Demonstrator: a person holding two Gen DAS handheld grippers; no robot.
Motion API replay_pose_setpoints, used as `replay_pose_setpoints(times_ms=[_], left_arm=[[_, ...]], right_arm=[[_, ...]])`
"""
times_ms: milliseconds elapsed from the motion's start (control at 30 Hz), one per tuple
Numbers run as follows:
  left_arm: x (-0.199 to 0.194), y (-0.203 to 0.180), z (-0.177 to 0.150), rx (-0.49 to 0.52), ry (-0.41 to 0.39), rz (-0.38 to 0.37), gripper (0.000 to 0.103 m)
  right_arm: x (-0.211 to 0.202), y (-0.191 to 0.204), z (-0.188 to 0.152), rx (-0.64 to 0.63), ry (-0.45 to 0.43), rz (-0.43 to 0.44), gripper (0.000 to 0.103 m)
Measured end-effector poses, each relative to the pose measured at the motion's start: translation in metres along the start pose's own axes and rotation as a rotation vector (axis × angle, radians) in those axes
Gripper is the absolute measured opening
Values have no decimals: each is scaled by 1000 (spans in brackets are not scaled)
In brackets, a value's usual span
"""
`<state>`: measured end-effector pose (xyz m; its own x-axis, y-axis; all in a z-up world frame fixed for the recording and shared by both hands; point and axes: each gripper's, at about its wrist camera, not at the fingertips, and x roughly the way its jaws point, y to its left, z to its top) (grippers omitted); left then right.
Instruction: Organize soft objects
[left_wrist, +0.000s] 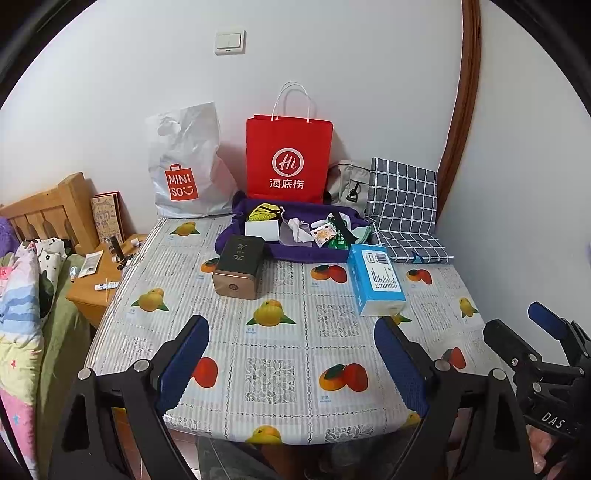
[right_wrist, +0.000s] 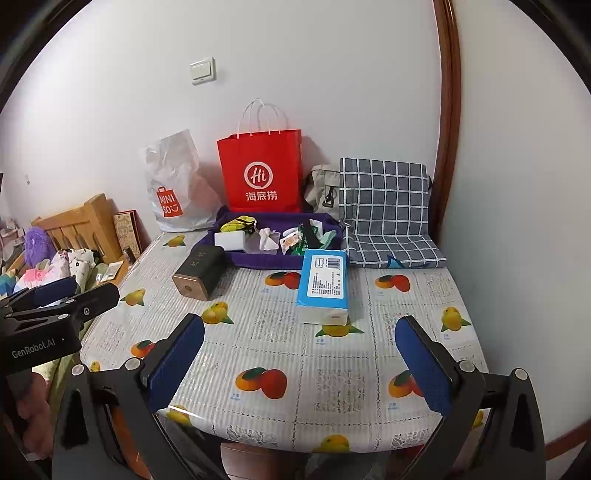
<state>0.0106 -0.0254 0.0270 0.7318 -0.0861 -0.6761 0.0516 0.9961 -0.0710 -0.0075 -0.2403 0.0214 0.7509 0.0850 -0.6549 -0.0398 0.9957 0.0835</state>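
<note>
Left gripper (left_wrist: 291, 365) and right gripper (right_wrist: 299, 365), both spread wide and empty, hover over the near table (left_wrist: 280, 354) edge. Soft items lie in the purple tray (left_wrist: 288, 254) at the back; approach low, clearing the tissue pack (left_wrist: 375, 278).

Left gripper (left_wrist: 291, 363) fingers (left_wrist: 184, 360) gape empty above the fruit-print tablecloth (left_wrist: 280, 354).

Even, soft indoor light; white wall (left_wrist: 332, 55) bright, faint shadows behind bags. Strong fisheye bending, black corners. Glare on plastic tablecloth (right_wrist: 177, 408) edge; focus sharp.
</note>
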Motion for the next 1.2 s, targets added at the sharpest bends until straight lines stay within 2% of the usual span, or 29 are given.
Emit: replay_pose_setpoints(times_ms=[1200], left_arm=[[-1,-3,0,1,-1,0,91]], right_arm=[[-4,-4,-1,16,-8,2,102]])
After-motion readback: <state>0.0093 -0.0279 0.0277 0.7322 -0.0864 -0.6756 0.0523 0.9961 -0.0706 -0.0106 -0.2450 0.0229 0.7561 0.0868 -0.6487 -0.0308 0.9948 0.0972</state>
